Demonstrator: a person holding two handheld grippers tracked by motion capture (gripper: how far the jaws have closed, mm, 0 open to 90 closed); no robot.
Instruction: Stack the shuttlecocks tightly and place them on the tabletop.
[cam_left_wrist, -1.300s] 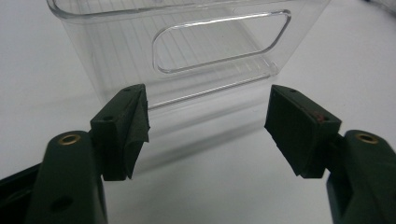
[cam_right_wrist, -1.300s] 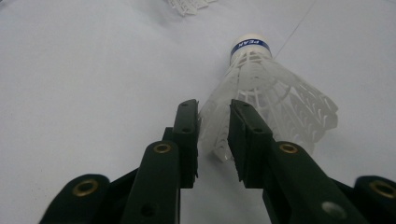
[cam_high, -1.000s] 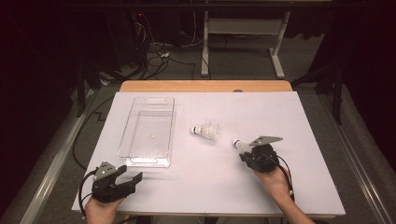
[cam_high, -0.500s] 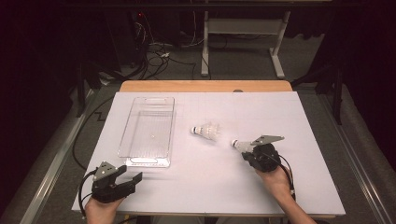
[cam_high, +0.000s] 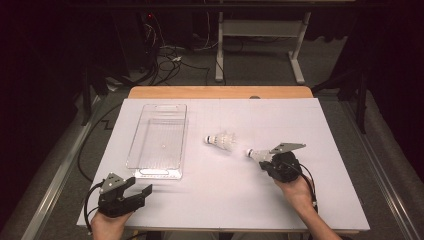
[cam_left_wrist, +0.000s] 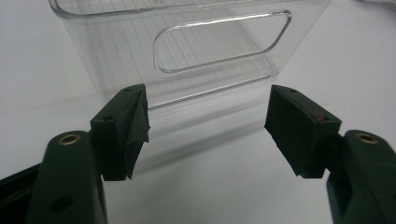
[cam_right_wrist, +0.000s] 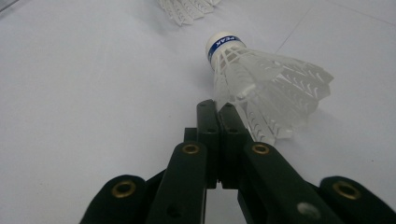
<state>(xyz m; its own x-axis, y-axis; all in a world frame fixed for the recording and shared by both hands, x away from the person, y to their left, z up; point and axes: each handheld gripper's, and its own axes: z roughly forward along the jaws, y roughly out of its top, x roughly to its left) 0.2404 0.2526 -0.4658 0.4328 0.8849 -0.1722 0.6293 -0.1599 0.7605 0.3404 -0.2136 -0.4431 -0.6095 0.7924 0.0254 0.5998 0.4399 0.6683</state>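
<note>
While the left gripper (cam_high: 142, 192) stands spread before the bin (cam_high: 159, 141), the right gripper (cam_right_wrist: 218, 109) pinches a shuttlecock (cam_right_wrist: 261, 91) skirt.

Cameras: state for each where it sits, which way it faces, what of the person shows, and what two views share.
High view: above the near edge, looking forward and down; both hands, left gripper, right gripper.
Left gripper view: on that gripper, facing the bin; open jaws.
Right gripper view: facing a shuttlecock; shut jaws pinching its skirt.
Shared: the bin, high and left views.

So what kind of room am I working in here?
Probably a lab or recording workspace: a white-covered table under bright light in a dark room, cables tangled on the floor, and a desk frame behind.
</note>
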